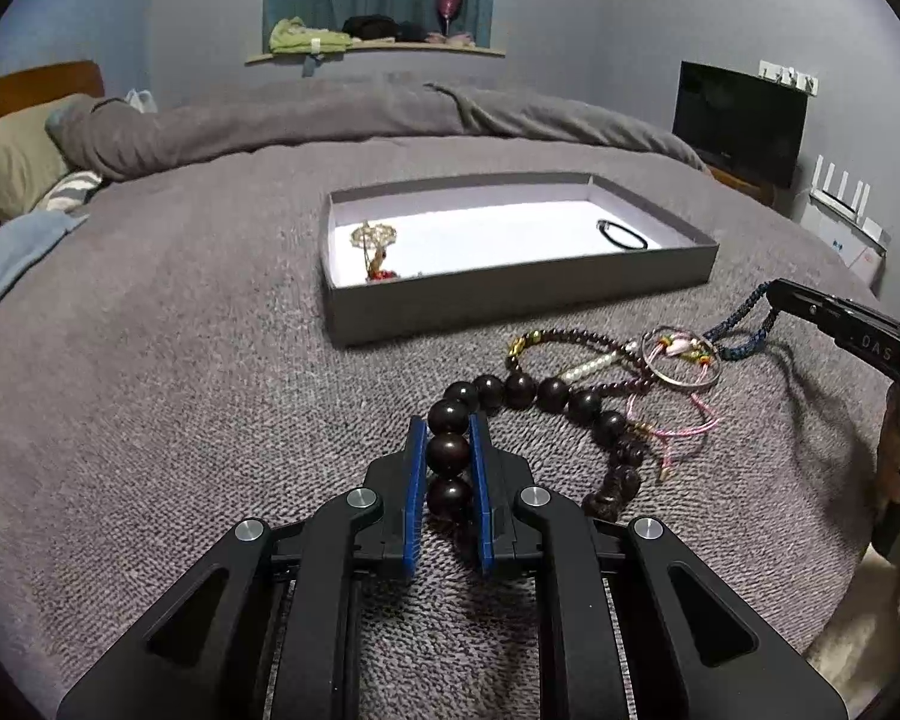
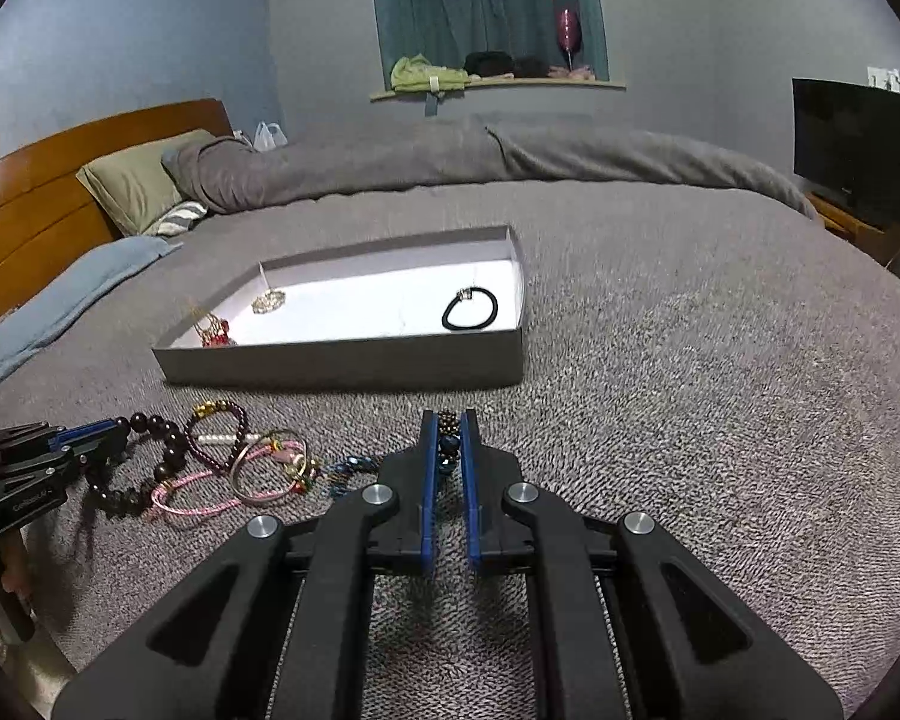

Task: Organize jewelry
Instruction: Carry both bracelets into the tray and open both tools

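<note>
With the left gripper (image 1: 448, 432) clamped on the dark wooden bead bracelet (image 1: 537, 393) and the right gripper (image 2: 448, 438) pinching the blue braided cord bracelet (image 1: 735, 333), lift each slowly clear of the tangled pile before crossing to the shallow grey cardboard tray (image 1: 510, 291).

Dark wooden large-bead bracelet (image 1: 513, 393) lay at 6 o'clock of grey shallow box (image 1: 510, 288); blue braided cord bracelet (image 1: 735, 333) at its 4 o'clock, partly lifted.
</note>
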